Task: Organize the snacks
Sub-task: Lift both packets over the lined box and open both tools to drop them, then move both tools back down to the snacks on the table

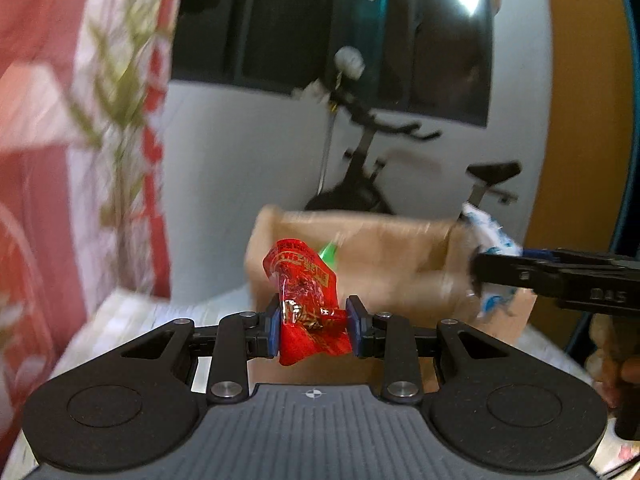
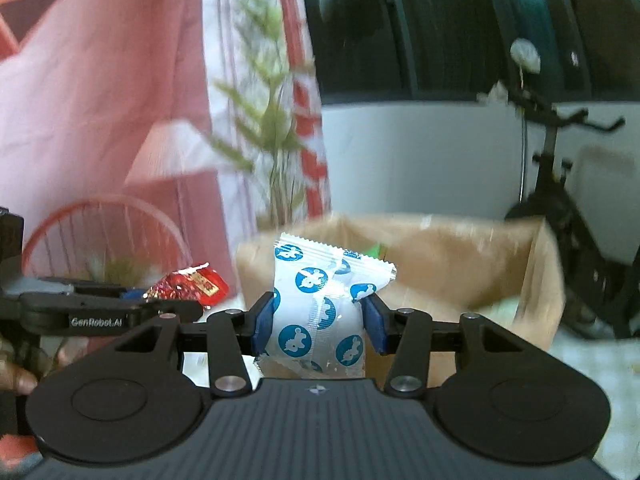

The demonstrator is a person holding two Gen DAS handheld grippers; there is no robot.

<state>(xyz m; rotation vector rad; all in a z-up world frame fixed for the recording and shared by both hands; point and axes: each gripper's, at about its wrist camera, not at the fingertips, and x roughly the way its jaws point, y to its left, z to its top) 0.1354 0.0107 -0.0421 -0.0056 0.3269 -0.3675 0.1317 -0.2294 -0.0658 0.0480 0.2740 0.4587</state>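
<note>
My left gripper (image 1: 313,326) is shut on a crumpled red snack packet (image 1: 306,280), held up in the air. The right gripper (image 2: 318,318) is shut on a white packet with blue round prints (image 2: 320,304). An open cardboard box (image 1: 384,256) stands just behind both, on a white table; something green (image 1: 330,251) shows inside it. In the left wrist view the right gripper (image 1: 478,270) comes in from the right with the white packet (image 1: 490,236) over the box's right wall. In the right wrist view the left gripper (image 2: 150,294) sits at the left with the red packet (image 2: 192,284).
A pink and white curtain with a leaf print (image 2: 256,120) hangs at the left. A red wire basket (image 2: 104,236) stands in front of it. An exercise bike (image 1: 380,168) stands behind the box by a white wall. A hand (image 2: 16,372) holds the left gripper.
</note>
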